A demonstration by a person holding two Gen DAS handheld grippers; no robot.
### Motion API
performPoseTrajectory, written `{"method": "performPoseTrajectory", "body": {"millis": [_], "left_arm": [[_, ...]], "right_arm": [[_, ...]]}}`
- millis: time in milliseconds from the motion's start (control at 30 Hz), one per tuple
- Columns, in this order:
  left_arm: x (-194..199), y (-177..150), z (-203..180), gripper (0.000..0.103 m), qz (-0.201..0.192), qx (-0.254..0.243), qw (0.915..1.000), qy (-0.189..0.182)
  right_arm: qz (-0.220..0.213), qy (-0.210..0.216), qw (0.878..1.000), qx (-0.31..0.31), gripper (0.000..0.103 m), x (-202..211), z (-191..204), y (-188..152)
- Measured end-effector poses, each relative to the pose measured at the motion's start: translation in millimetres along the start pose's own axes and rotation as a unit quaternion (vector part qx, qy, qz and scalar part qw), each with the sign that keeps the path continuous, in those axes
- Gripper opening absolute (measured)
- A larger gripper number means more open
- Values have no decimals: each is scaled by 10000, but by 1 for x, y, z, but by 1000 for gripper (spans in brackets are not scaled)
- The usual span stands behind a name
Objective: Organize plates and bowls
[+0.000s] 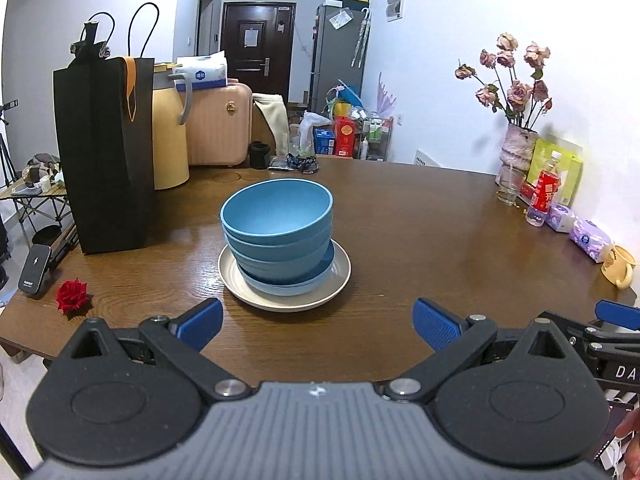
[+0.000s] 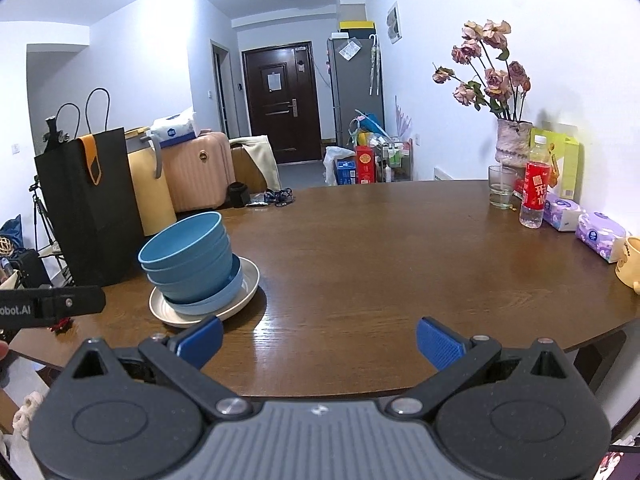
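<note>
Three blue bowls (image 1: 277, 224) sit nested in one stack on a light blue plate (image 1: 288, 287), which lies on a beige plate (image 1: 340, 276) on the brown table (image 1: 420, 240). My left gripper (image 1: 318, 322) is open and empty, just short of the stack and centred on it. In the right wrist view the same bowl stack (image 2: 188, 256) and beige plate (image 2: 248, 292) are at the left. My right gripper (image 2: 320, 340) is open and empty over the table's near edge, to the right of the stack.
A black paper bag (image 1: 104, 152) stands left of the stack. A red rose (image 1: 72, 295) lies at the near left. A vase of dried roses (image 1: 518, 148), a glass (image 1: 510, 186), a red bottle (image 1: 544, 192), tissue packs (image 1: 588, 236) and a yellow mug (image 1: 618, 266) line the right edge.
</note>
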State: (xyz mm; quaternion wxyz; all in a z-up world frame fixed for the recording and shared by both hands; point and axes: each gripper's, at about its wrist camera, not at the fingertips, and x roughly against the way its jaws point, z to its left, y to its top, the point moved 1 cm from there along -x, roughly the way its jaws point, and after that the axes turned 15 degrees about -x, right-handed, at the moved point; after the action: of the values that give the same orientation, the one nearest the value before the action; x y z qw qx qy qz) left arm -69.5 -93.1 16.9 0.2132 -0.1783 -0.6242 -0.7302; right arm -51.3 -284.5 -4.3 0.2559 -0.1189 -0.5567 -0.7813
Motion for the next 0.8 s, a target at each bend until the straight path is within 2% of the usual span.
{"method": "performPoseTrajectory", "body": {"millis": [800], "left_arm": [[19,-7,0,103,-109,-16,9999,-47]], "right_arm": [[-142,34,9999,-24,103,22,4,-6]]}}
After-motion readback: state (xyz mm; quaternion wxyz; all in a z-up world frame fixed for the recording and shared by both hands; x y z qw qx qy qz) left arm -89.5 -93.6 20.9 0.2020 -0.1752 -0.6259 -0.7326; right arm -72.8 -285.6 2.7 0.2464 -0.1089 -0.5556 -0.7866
